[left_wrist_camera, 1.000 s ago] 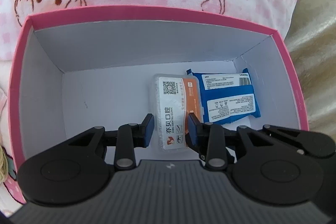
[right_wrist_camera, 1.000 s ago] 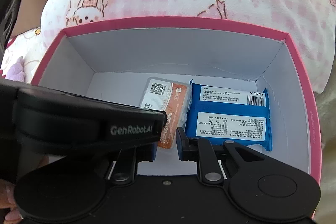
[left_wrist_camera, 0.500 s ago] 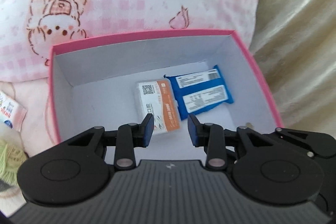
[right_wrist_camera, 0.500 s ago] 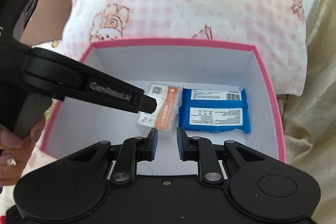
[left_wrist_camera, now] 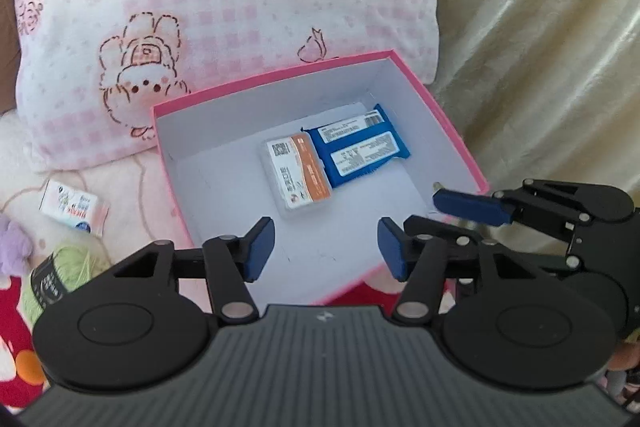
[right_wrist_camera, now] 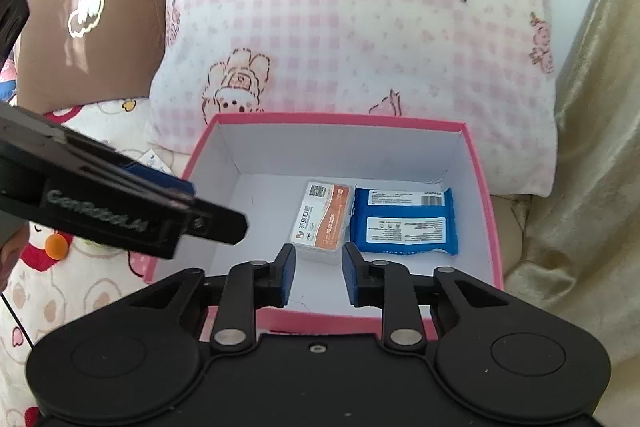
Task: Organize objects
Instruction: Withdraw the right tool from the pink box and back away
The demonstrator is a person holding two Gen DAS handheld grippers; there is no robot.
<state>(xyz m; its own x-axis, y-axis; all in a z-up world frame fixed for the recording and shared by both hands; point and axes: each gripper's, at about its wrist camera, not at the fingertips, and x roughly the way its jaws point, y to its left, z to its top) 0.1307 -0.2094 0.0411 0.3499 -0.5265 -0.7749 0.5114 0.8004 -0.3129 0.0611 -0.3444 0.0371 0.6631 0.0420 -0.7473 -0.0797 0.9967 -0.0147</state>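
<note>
Left wrist view: left claw (left_wrist_camera: pixel 326 247) and right claw (right_wrist_camera: pixel 318 275) both opening, empty, above pink box (left_wrist_camera: pixel 440 115).

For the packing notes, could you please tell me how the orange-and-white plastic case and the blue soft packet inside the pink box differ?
The orange-and-white plastic case is a rigid clear-edged box with a QR code; the blue soft packet is a flexible wrapper with crimped ends, two white labels and a barcode. The case lies nearer the middle of the pink box; the packet lies beside its right wall. The packet looks wider. Both lie flat, side by side, on the box floor.
</note>
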